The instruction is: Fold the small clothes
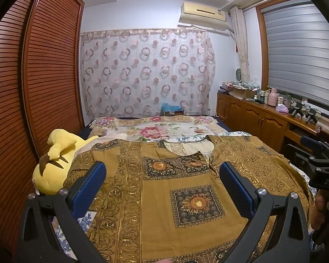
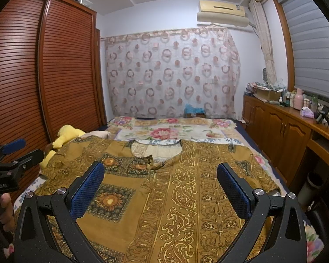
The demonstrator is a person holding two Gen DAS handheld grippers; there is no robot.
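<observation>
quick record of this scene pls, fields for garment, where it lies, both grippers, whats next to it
garment: mustard-gold patterned top with sunflower squares, spread flat, neckline toward the far end, not yet folded
surface: bed with a floral cover
left gripper: jaws wide open above the garment's left half, holding nothing
right gripper: jaws wide open above the garment's middle, holding nothing
beside garment: yellow plush toy at the left edge of the bed, by the slatted wardrobe
right of bed: wooden cabinet with bottles and clutter on top

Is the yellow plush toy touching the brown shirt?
Touching. In the left wrist view the plush lies against the left sleeve edge of the shirt, no gap between them.
</observation>
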